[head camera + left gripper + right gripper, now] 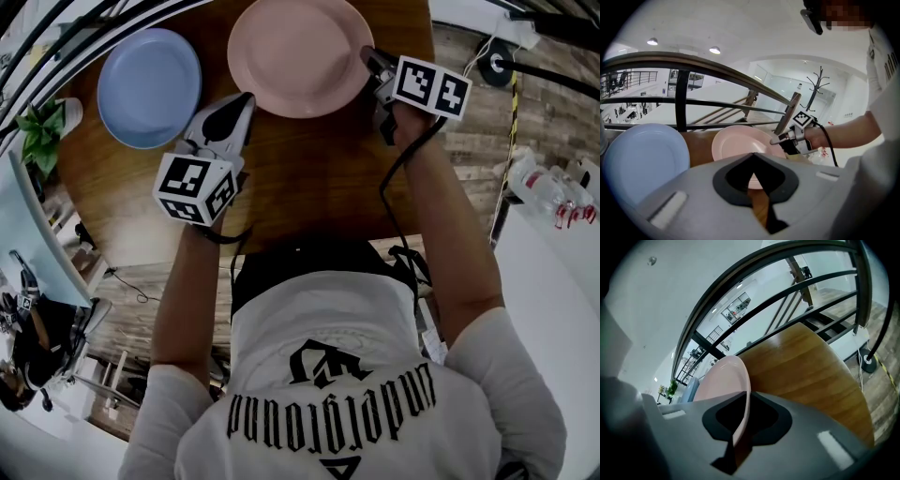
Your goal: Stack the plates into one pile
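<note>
A pink plate (pixel 300 56) lies at the far middle of the round wooden table (pixel 309 178), and a pale blue plate (pixel 150 86) lies flat to its left. My right gripper (pixel 367 56) sits at the pink plate's right rim. In the right gripper view the rim (pixel 740 394) runs edge-on down between the jaws, which are shut on it. The left gripper view shows the same grip (pixel 776 139). My left gripper (pixel 246 98) hovers just short of the pink plate's near left edge, jaws narrowly apart with nothing between them.
A dark metal railing (pixel 682 89) curves round the table's far side. A potted plant (pixel 37 131) stands off the table's left edge. Bottles (pixel 562 202) lie on the floor at the right. A black cable (pixel 394 187) hangs from my right gripper.
</note>
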{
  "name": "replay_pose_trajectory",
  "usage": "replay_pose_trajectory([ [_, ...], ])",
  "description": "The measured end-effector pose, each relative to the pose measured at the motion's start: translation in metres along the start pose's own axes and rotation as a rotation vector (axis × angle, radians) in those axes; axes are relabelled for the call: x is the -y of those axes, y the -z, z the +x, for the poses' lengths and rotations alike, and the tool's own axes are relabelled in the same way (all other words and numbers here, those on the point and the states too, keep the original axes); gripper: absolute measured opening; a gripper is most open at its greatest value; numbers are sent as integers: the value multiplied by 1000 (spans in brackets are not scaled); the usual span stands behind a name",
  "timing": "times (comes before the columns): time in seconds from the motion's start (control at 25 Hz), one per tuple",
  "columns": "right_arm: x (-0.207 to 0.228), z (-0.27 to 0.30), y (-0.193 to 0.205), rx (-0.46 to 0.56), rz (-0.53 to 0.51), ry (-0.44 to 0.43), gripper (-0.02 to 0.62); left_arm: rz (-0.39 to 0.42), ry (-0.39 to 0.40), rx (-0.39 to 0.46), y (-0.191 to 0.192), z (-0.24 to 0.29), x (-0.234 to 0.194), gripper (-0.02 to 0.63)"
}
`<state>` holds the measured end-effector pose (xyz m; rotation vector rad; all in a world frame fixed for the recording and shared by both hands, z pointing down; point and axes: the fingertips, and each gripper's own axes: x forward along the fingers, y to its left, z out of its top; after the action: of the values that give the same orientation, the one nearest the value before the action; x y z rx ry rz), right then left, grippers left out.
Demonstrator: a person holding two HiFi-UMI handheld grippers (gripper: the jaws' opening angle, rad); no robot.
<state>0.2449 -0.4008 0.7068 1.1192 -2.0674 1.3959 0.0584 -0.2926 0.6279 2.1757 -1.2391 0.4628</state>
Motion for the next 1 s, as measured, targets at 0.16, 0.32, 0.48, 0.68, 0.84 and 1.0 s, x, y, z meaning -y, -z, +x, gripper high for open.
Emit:
replay_pose_trajectory([
  [0.16,-6,1,-1,8,-15,0,25,-5,-5,6,2,-6,-5,47],
  [0.32,-17,-3,0,17,-30,-8,26,-3,-9,13,1,-15,-8,46],
  [0.48,-29,-10,0,35,-45,-19,25,1,-11,25,-1,-24,-9,46],
  [0.68,-45,-24,1,62,-65,-25,25,16,-12,50,-10,-39,-10,46],
  [0.84,-60,-40,4,84,-76,-27,25,32,-11,74,-20,-56,-7,46],
  [1.0,-78,-62,11,104,-87,-39,25,34,-6,108,-28,-82,1,46],
])
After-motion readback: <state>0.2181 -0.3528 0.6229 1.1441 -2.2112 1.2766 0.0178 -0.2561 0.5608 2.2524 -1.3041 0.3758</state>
